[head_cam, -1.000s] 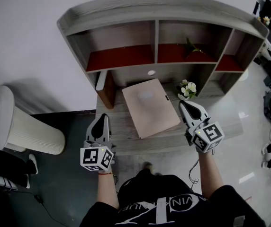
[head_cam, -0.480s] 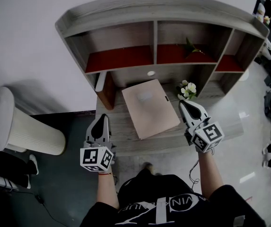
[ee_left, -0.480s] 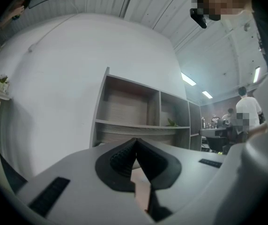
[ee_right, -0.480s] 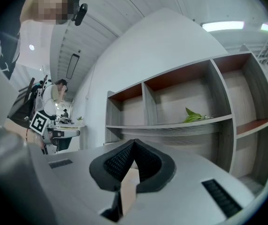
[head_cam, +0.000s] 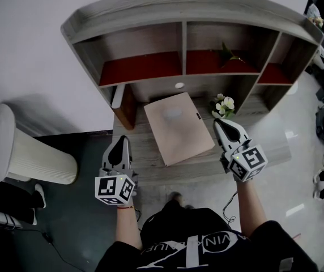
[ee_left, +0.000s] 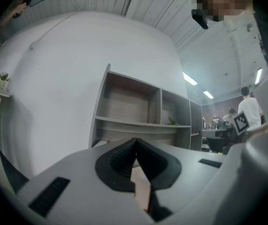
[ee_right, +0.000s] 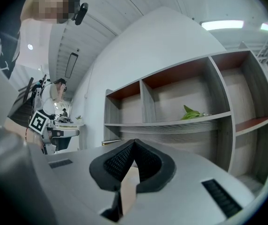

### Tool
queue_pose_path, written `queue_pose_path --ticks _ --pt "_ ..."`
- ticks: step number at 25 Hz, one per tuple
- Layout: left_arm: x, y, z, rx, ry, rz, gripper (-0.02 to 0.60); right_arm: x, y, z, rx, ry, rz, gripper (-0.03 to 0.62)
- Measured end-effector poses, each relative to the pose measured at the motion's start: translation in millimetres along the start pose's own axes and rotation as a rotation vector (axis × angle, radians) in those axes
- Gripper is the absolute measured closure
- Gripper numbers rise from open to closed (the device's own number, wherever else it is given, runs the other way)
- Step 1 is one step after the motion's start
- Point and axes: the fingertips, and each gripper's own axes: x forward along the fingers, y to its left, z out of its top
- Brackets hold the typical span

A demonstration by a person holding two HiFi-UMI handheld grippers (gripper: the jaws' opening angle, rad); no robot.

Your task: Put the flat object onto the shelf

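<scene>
- the left gripper (head_cam: 121, 142) and the right gripper (head_cam: 222, 124) are held level over the near edge of the desk top (head_cam: 150, 170), one at each side. both have their jaws pressed together with nothing between the pads, as each gripper view shows.
- the flat board (head_cam: 179, 128), pinkish tan, lies ahead of the grippers and between them. it rests skewed on the desk top, apart from both tips and nearer the right one. i judge the grippers flank it so that either can reach an edge.
- the board is not on a shelf board; it sits below the shelf unit (head_cam: 179, 5).
- white flowers (head_cam: 223, 105) stand just ahead of the right gripper's tip and beside the board's far right corner, so that side looks tight.
- further ahead, the red-lined shelf boards (head_cam: 142, 68) are mostly bare. a green sprig (head_cam: 227, 54) lies on the middle one.
- hard to tell: the upright brown and white thing (head_cam: 125, 103) ahead of the left gripper, the board's thickness, and the small white disc (head_cam: 179, 85) beyond it.
</scene>
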Motion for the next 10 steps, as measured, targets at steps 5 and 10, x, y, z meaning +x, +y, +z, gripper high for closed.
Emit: queue_pose_path --ticks 5,10 --pt "3 -2 -3 -0.007 0.005 -0.004 0.578 -1 -3 -5 -0.005 0.02 -0.005 0.585" --pt "4 -1 -4 -0.005 0.008 -0.002 0.578 -3 -7 -11 -0.021 0.045 -0.024 0.585"
